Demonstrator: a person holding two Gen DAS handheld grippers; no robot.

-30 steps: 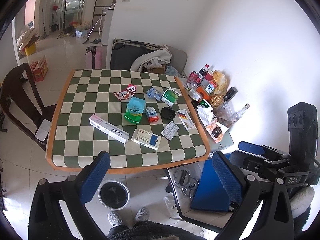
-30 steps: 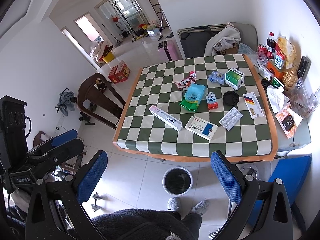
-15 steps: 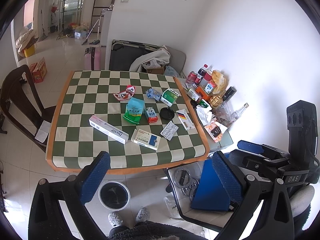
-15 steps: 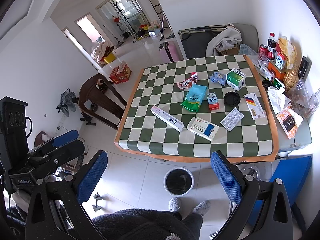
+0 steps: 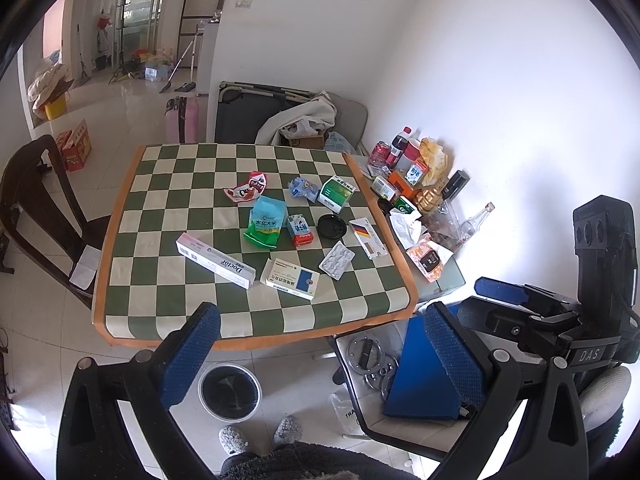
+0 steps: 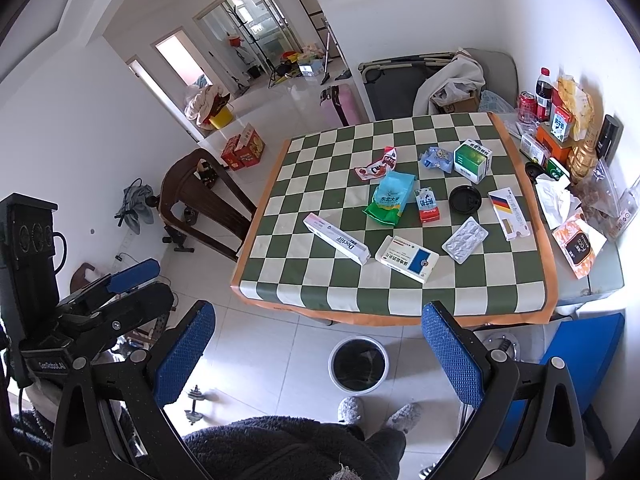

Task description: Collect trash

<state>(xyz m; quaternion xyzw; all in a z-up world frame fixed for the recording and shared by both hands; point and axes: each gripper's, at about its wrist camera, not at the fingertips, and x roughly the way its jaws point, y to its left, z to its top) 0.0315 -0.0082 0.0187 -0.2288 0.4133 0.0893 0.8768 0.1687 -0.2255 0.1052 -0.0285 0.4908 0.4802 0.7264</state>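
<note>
A green-and-white checked table (image 5: 160, 216) (image 6: 304, 264) carries several pieces of trash: a long white Doctor box (image 5: 215, 260) (image 6: 336, 239), a white and blue medicine box (image 5: 290, 279) (image 6: 407, 259), a green rice bag (image 5: 264, 227) (image 6: 389, 203), a pill blister (image 5: 337, 259) (image 6: 465, 239) and a black lid (image 5: 331, 225) (image 6: 464, 199). A white trash bin (image 5: 229, 392) (image 6: 358, 364) stands on the floor before the table. My left gripper (image 5: 320, 352) and right gripper (image 6: 320, 348) are both open and empty, held high and short of the table.
A side shelf (image 5: 452, 276) right of the table holds bottles, boxes and snack packs. A dark wooden chair (image 5: 36, 200) (image 6: 200, 196) stands left of the table. A blue stool (image 5: 424, 376) and metal weights lie on the floor at right. My slippered feet (image 5: 260, 434) are below.
Both views have drifted slightly; the table sits a little further from the left gripper. Nothing on the table has moved, and both grippers stay open.
</note>
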